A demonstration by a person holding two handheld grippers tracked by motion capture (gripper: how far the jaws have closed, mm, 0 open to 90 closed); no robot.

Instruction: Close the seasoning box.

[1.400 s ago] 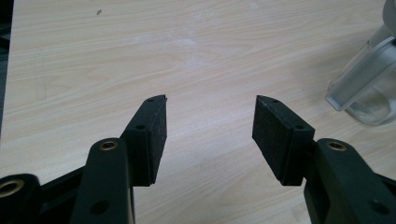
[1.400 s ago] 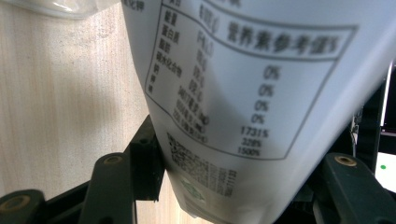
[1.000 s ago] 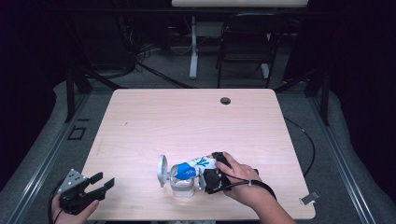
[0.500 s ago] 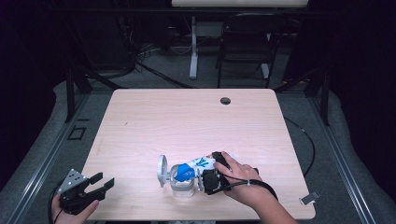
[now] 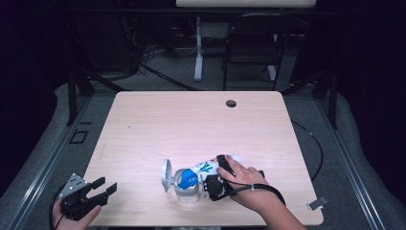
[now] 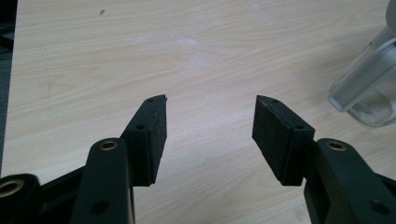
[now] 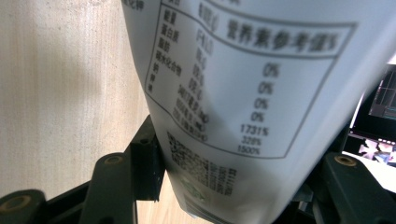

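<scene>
Right gripper [image 5: 214, 184] clamps its fingers on the white-and-blue pouch [image 5: 206, 168] — tipped over a clear jar [image 5: 186, 191]. Left gripper [image 5: 103, 188] hovers at the table [image 5: 191, 124] edge — fingers spread, empty.

Dark lab: table [image 5: 158, 124], cables [image 5: 158, 76], rails [image 5: 43, 158].

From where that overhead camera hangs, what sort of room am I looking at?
Probably a lab or recording studio, not a home. A bare wooden table stands on grey flooring amid dark surroundings, with loose cables and a black chair behind it. A person works at it with a handheld gripper.
</scene>
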